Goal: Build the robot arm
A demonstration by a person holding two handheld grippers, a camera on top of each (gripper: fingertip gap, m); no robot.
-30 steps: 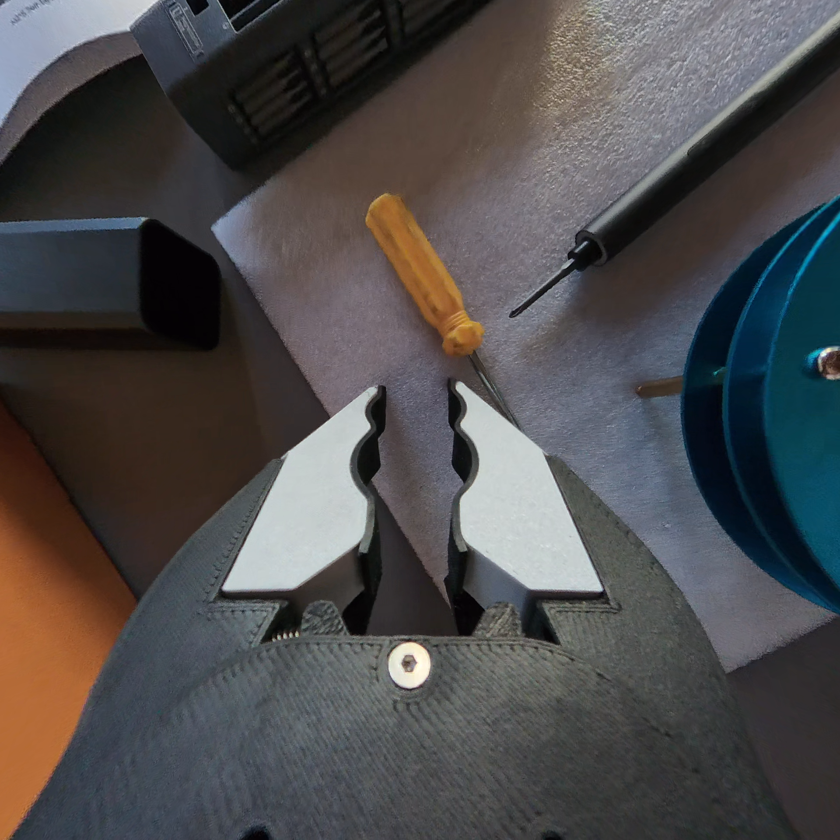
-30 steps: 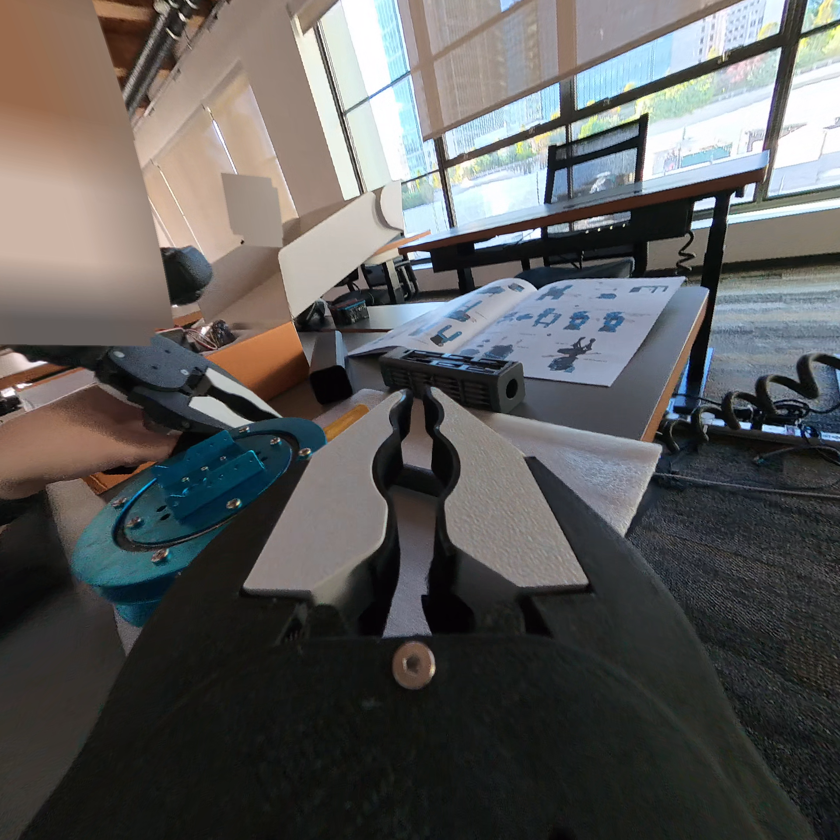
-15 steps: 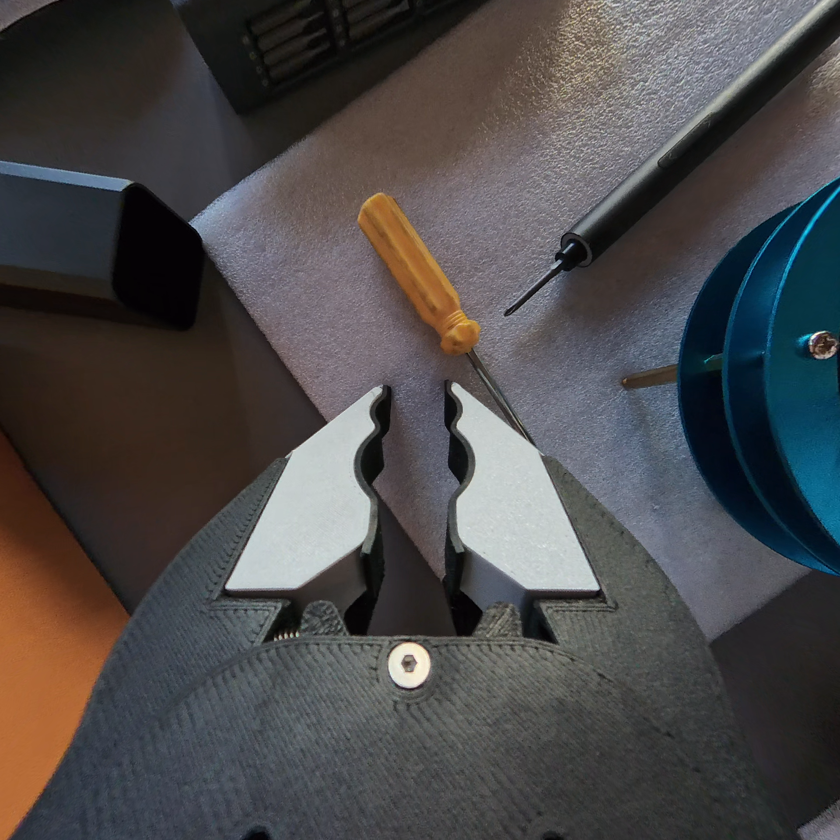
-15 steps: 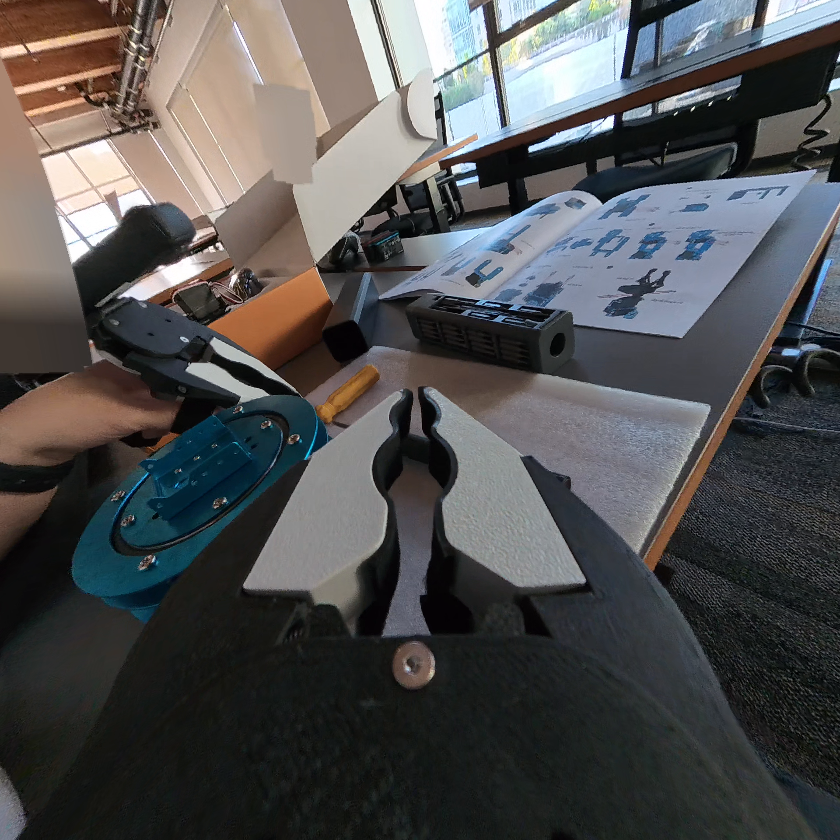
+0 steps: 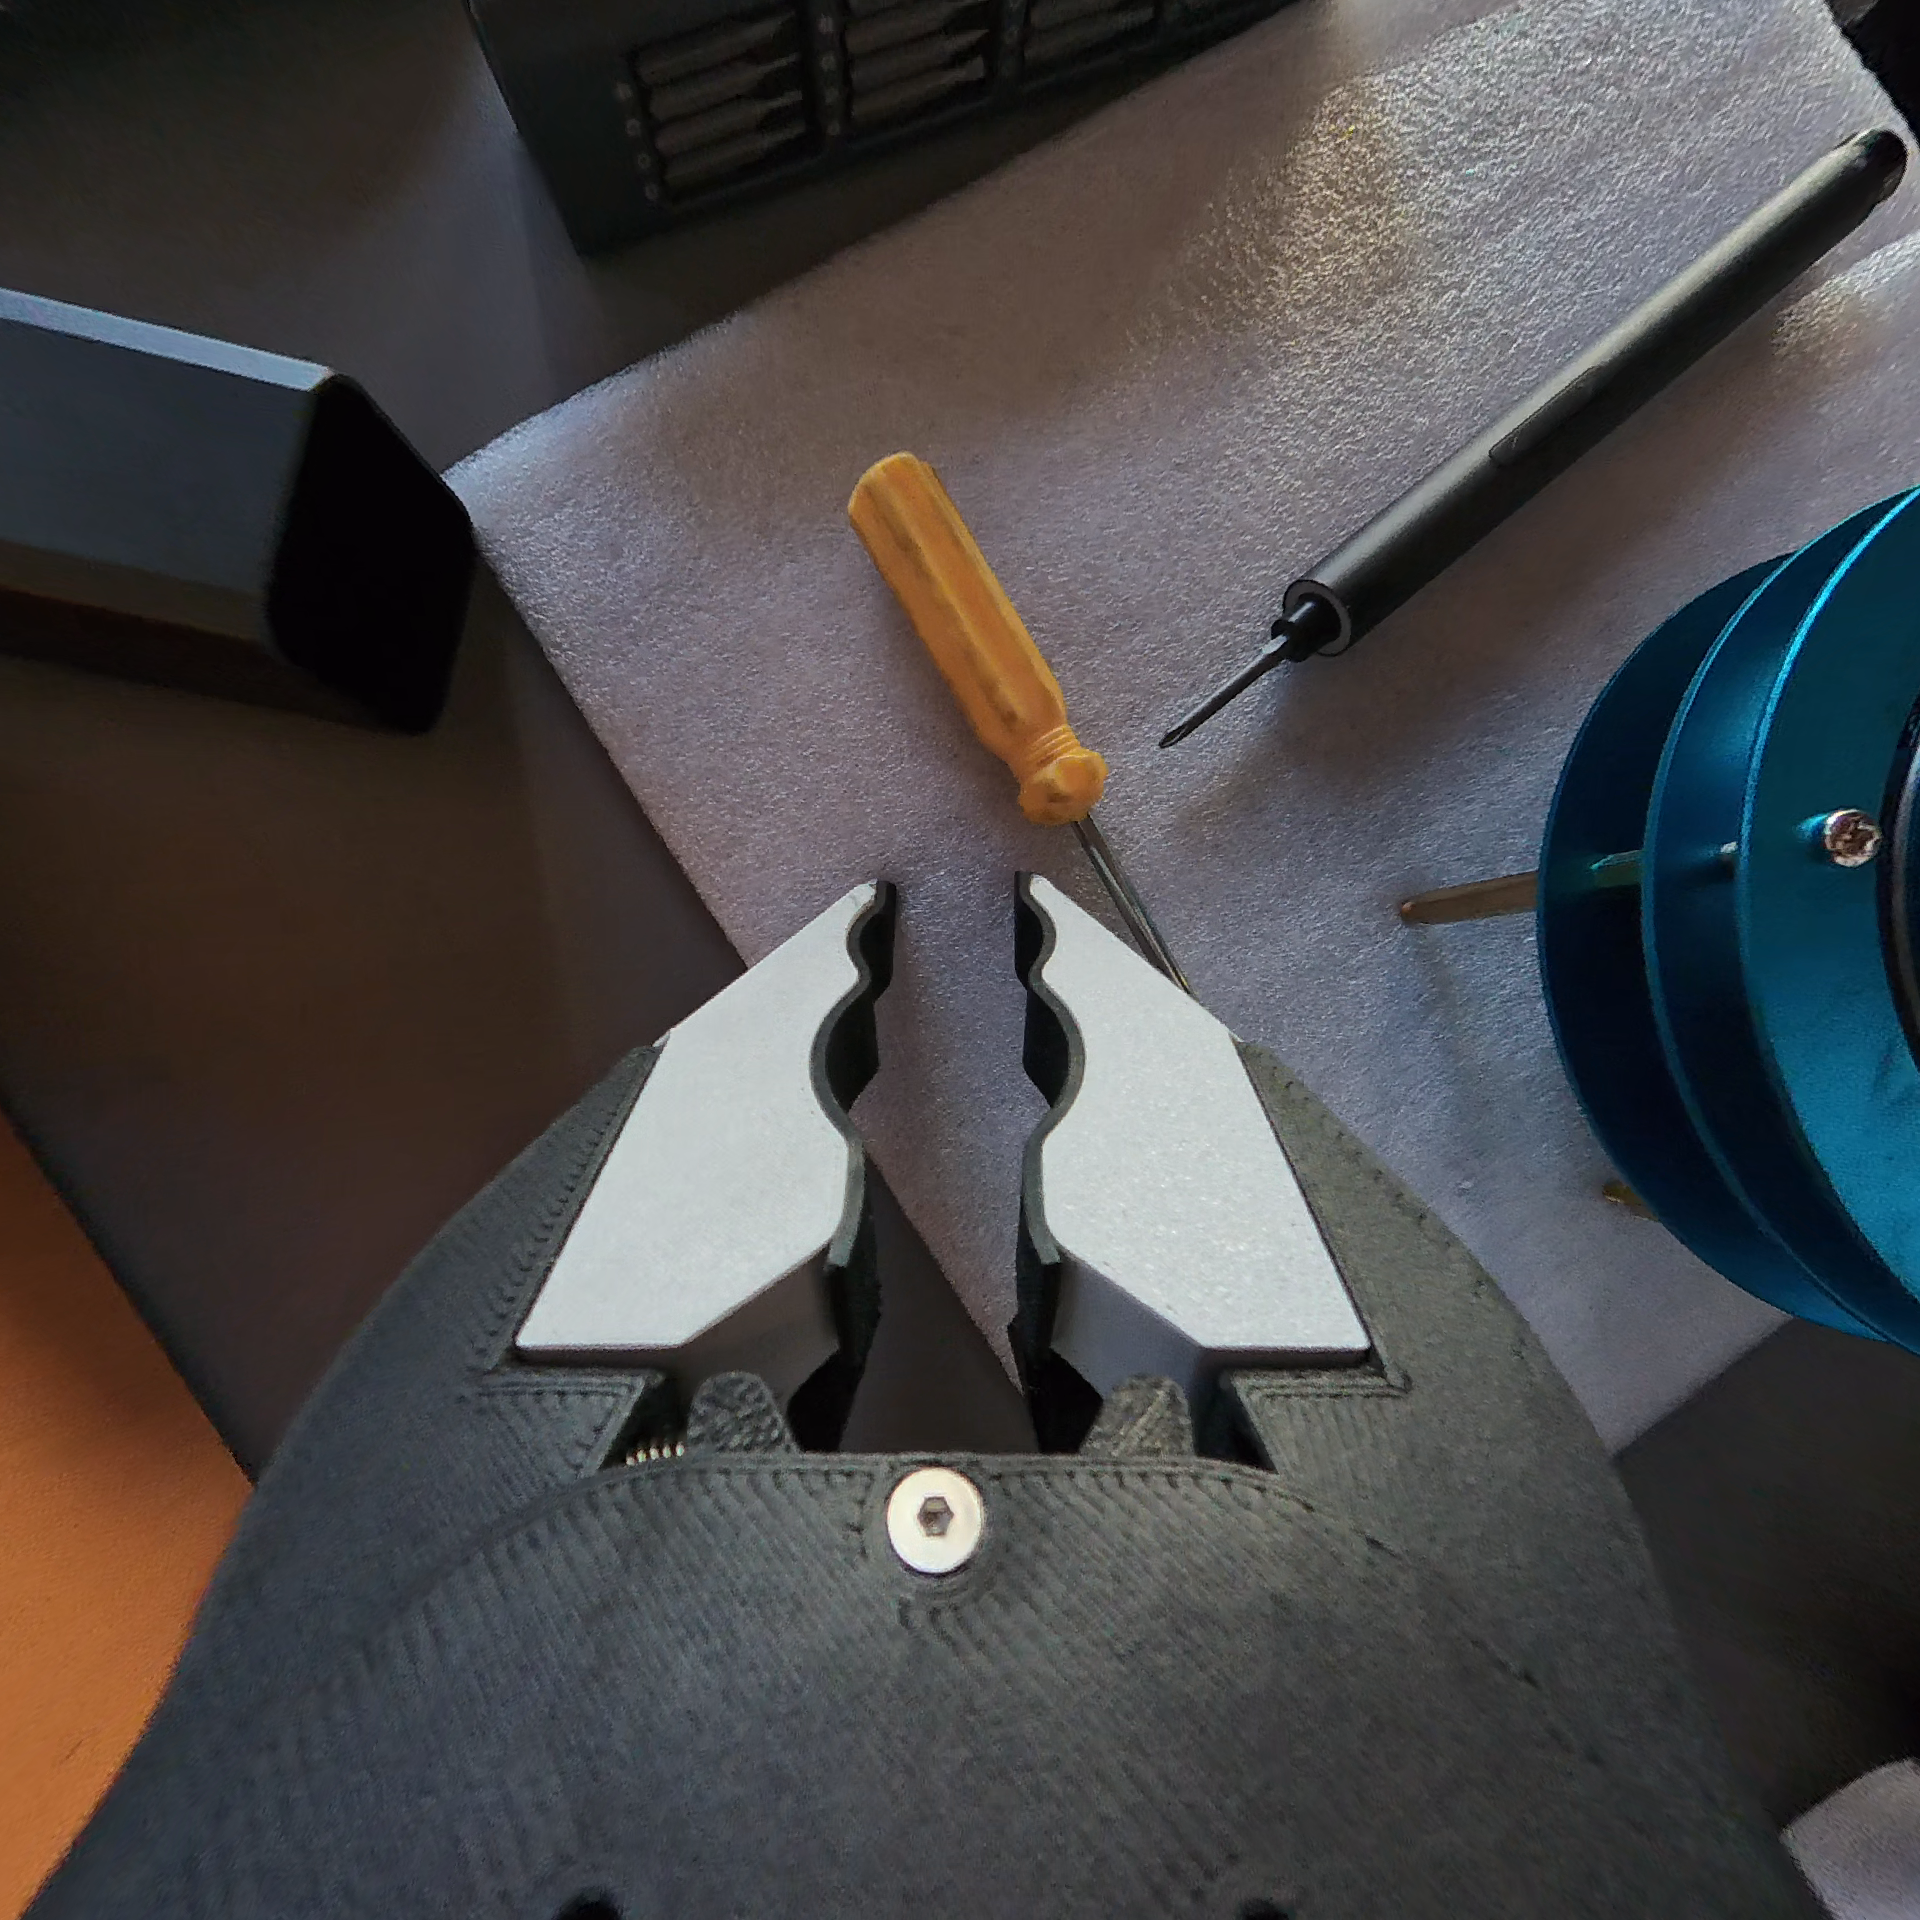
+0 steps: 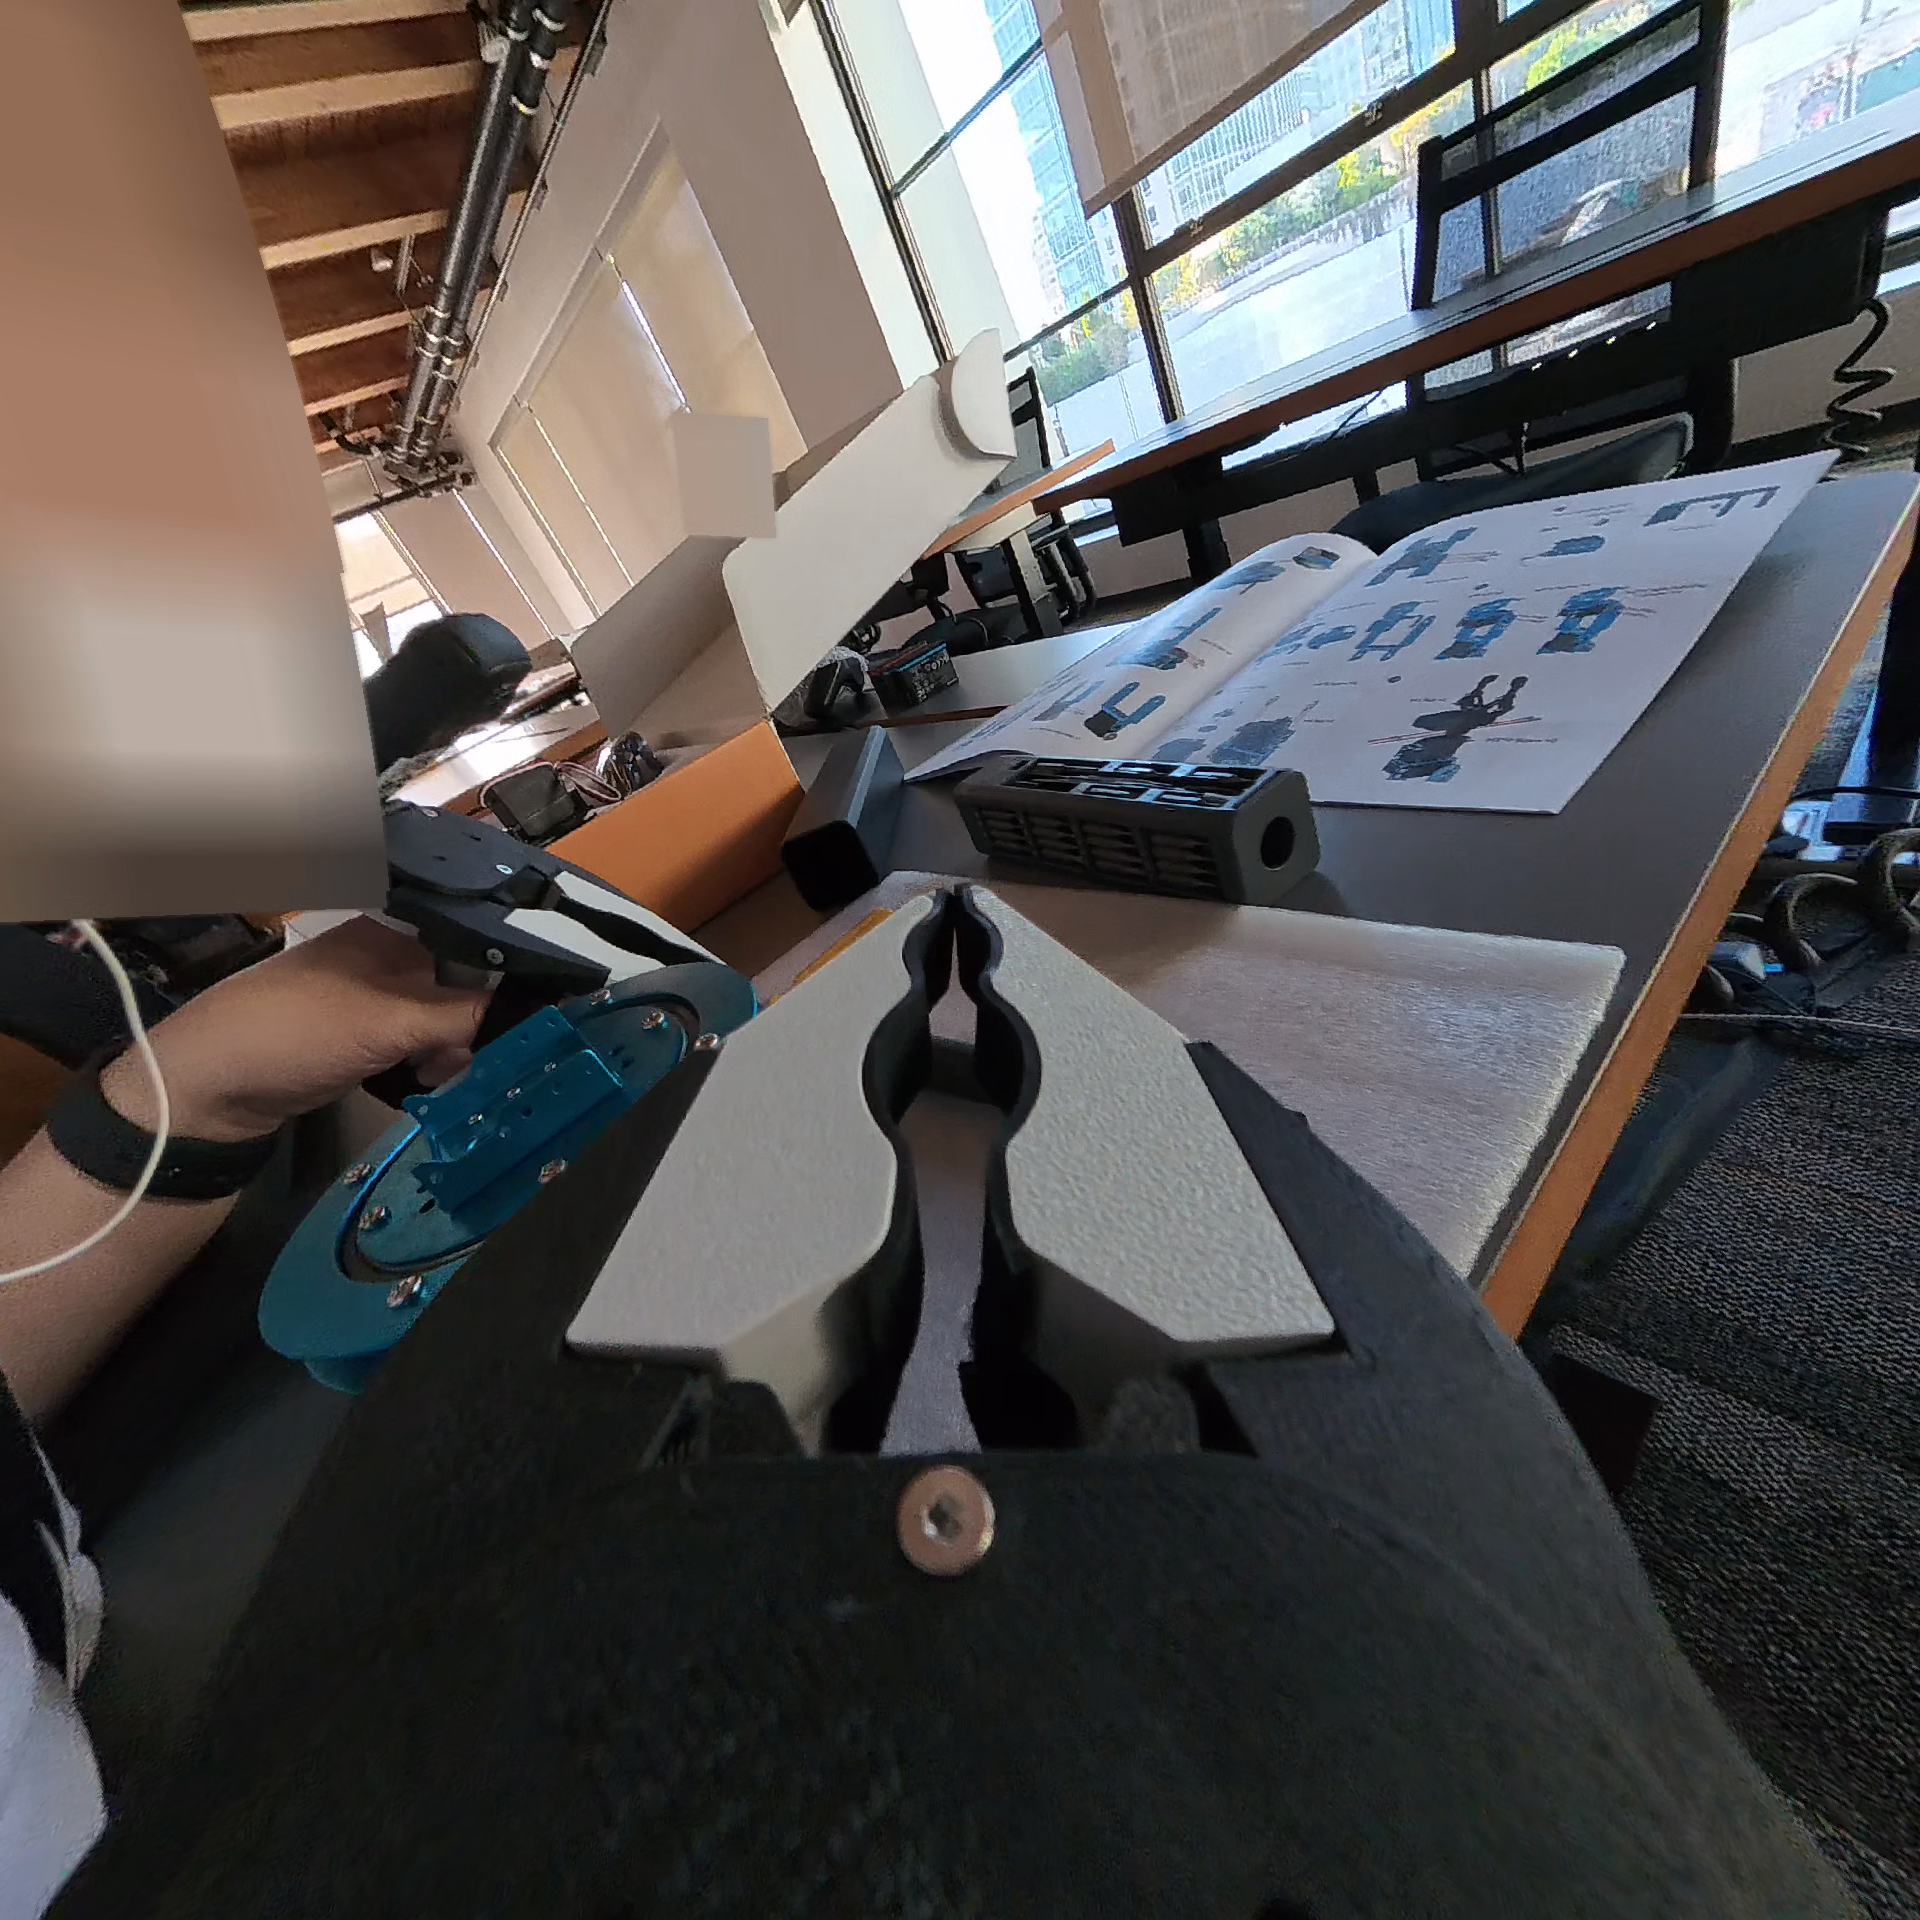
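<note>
In the left wrist view my left gripper (image 5: 954, 891) is open with a narrow gap and holds nothing. It hovers over the near corner of a grey foam mat (image 5: 1143, 312). A yellow-handled screwdriver (image 5: 971, 634) lies just ahead, its thin shaft running beside my right fingertip (image 5: 1049, 914). A black precision screwdriver (image 5: 1558, 416) lies farther right. A blue round metal part (image 5: 1766, 987) stands at the right. In the right wrist view my right gripper (image 6: 954, 906) is shut and empty above the foam mat (image 6: 1351, 1018). The left gripper (image 6: 613, 930), in a hand (image 6: 291, 1029), sits behind the blue part (image 6: 499, 1122).
A dark bit case (image 5: 883, 104) (image 6: 1132, 842) and a black square tube (image 5: 208, 520) (image 6: 847, 821) lie beyond the mat. An open booklet (image 6: 1455, 665) and an orange cardboard box (image 6: 686, 821) are farther back. The table edge (image 6: 1662, 1039) is on the right. A brass pin (image 5: 1465, 909) sticks out under the blue part. Left tips to right tips: about 20 centimeters. My left gripper is the nearer one to the brass pin (image 5: 1465, 909): about 9 centimeters, against 15 centimeters.
My right gripper's small gap has closed and its view has tilted and dropped toward the mat. My left gripper has shifted slightly over the mat's corner, still open.
</note>
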